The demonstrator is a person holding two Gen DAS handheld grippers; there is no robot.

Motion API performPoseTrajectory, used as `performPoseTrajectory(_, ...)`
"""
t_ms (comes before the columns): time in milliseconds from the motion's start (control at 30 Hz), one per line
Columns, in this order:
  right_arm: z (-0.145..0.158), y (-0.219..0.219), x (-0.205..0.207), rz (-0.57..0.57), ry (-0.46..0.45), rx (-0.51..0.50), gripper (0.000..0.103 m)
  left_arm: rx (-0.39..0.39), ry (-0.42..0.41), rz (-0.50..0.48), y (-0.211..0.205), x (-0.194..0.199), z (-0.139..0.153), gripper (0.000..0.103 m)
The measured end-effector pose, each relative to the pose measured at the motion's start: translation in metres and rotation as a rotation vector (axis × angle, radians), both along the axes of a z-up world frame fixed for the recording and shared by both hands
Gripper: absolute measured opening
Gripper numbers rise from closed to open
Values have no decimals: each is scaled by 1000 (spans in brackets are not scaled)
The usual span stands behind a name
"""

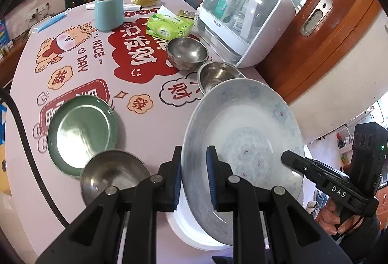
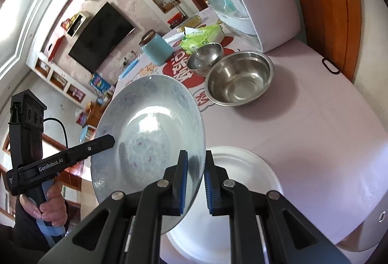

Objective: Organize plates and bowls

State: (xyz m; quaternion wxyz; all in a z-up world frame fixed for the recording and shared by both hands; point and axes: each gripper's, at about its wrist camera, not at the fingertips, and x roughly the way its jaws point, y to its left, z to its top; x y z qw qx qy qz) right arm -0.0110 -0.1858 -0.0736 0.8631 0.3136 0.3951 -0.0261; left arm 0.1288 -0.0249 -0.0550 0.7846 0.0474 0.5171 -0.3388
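A large pale blue patterned plate (image 1: 242, 133) is held tilted above a white plate (image 1: 186, 227) on the table. My left gripper (image 1: 194, 174) straddles its left rim, jaws close around the edge. My right gripper (image 2: 196, 179) straddles the opposite rim (image 2: 194, 167), and it also shows in the left wrist view (image 1: 315, 172). A green plate (image 1: 81, 134) and a steel bowl (image 1: 114, 179) lie at the left. Two more steel bowls (image 1: 186, 52) (image 1: 218, 76) sit further back; the nearer one (image 2: 240, 77) shows in the right wrist view.
A white cabinet-like appliance (image 1: 242, 19) stands at the back right by a wooden door. A teal jar (image 1: 108, 10), a green tissue pack (image 1: 169, 25) and a face mask (image 1: 52, 20) lie at the back of the printed tablecloth (image 1: 121, 84).
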Motion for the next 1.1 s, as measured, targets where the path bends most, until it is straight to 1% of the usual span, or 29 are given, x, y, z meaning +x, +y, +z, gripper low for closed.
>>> performPoseTrajectory(133, -1, -8, -7, 44, 12, -20, 13, -15, 7, 41, -4, -16, -3, 16)
performPoseTrajectory(233, -3, -13, -11, 84, 28, -34, 13, -10, 8, 73, -6, -29, -8, 16)
performPoseTrajectory(333, -5, -19, -14, 125, 39, -44, 13, -16, 24, 100, -6, -39, -14, 16)
performPoseTrajectory(400, -7, -22, -15, 149, 51, -46, 13, -19, 40, 125, -6, -44, -18, 16)
performPoseTrajectory(533, -14, -24, -15, 208, 88, -51, 13, -7, 44, 172, -7, -57, -29, 16)
performPoseTrajectory(733, -26, -25, -12, 302, 141, -69, 13, -21, 103, 266, 0, -72, -51, 16)
performPoseTrajectory(900, -38, -24, -6, 382, 184, -76, 13, -2, 138, 321, 3, -83, -69, 16)
performPoseTrajectory(1100, -53, -23, 5, 467, 211, -91, 13, 22, 175, 391, 6, -90, -88, 16)
